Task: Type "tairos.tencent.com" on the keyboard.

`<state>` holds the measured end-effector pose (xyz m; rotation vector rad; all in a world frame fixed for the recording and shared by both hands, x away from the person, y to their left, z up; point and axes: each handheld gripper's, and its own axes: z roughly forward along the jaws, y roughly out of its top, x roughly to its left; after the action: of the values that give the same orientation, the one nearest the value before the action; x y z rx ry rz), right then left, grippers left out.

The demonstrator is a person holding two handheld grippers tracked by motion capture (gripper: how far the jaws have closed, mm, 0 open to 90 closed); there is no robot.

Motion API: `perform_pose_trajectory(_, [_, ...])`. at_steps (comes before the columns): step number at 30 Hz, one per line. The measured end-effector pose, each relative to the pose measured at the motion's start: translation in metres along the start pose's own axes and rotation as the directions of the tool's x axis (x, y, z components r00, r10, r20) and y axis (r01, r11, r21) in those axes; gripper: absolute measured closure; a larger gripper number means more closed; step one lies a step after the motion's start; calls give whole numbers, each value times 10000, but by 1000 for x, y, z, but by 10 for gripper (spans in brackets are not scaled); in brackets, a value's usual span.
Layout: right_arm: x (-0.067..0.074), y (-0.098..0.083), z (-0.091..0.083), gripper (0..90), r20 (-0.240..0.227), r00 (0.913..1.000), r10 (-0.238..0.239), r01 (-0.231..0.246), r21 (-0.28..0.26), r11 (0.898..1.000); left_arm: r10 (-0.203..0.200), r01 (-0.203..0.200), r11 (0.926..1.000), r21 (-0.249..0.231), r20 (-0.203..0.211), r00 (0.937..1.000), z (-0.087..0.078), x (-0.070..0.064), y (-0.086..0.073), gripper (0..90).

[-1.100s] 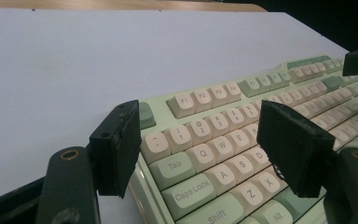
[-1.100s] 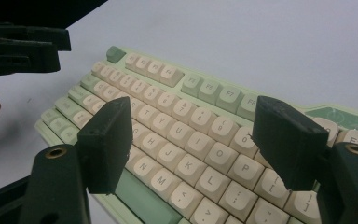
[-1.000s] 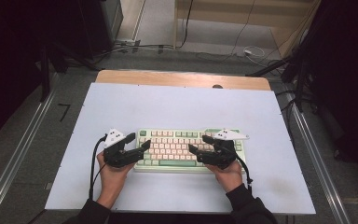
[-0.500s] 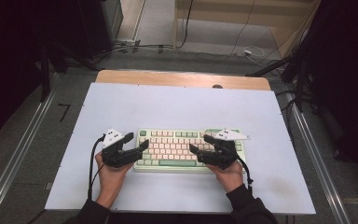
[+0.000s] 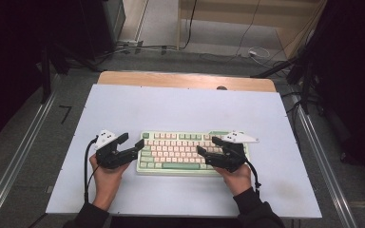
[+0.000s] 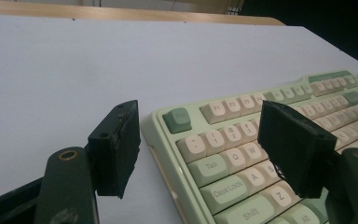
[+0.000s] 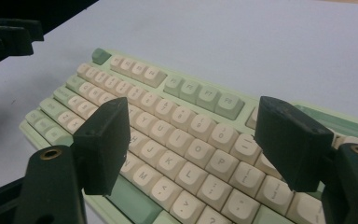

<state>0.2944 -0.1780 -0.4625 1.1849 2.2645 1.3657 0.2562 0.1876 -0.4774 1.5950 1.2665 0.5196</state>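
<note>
Pale blue-grey sheet (image 5: 185, 109) covers most of the table, with a strip of bare wood (image 5: 185, 80) showing along the far edge. Around it you've got metal rails (image 5: 313, 147) on both sides and a bunch of cables on the floor (image 5: 228, 42) past the far end.

Sitting on the sheet toward the near side, about centred, is a mint green keyboard (image 5: 180, 151) with cream keycaps and a few darker green ones. It lies flat, long side running across the table, nothing on top of it.

Then the person, forearms in dark sleeves (image 5: 256, 213) coming in from the near edge, one black gripper in each hand. The left gripper (image 5: 134, 144) is at the keyboard's left end, jaws spread wide. From the left gripper view one jaw hangs over the bare sheet just off the keyboard's edge and the other sits above the keys around the Q/A area, so the left edge of the board is between them, but the pads aren't pressing on anything.

The right gripper (image 5: 208, 145) is over the right half of the keyboard, also wide open. In the right gripper view its jaws hover above the letter keys (image 7: 182, 154), holding nothing. Can't really tell if either tip brushes a keycap.
</note>
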Motion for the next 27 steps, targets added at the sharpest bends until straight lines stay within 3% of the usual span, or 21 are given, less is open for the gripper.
perform_pose_trajectory(8, [-18, -2, -14, 249, 528, 9983, 253, -241, -238, 9994, -265, 257, 9995, -169, -495, 9984, -12, 18, 0, 305])
perform_pose_trajectory(16, [-39, -9, -31, 248, 1317, 9905, 400, -350, -397, 9986, -243, 237, 9997, -74, -881, 9958, -21, 30, -3, 304])
perform_pose_trajectory(21, [-58, -14, -46, 246, 1856, 9801, 701, -608, -552, 9966, -239, 244, 9997, 23, -1257, 9918, -25, 38, -4, 305])
perform_pose_trajectory(27, [-81, -24, -63, 246, 2525, 9618, 1058, -909, -699, 9934, -297, 344, 9991, 252, -1676, 9854, -26, 49, -7, 305])
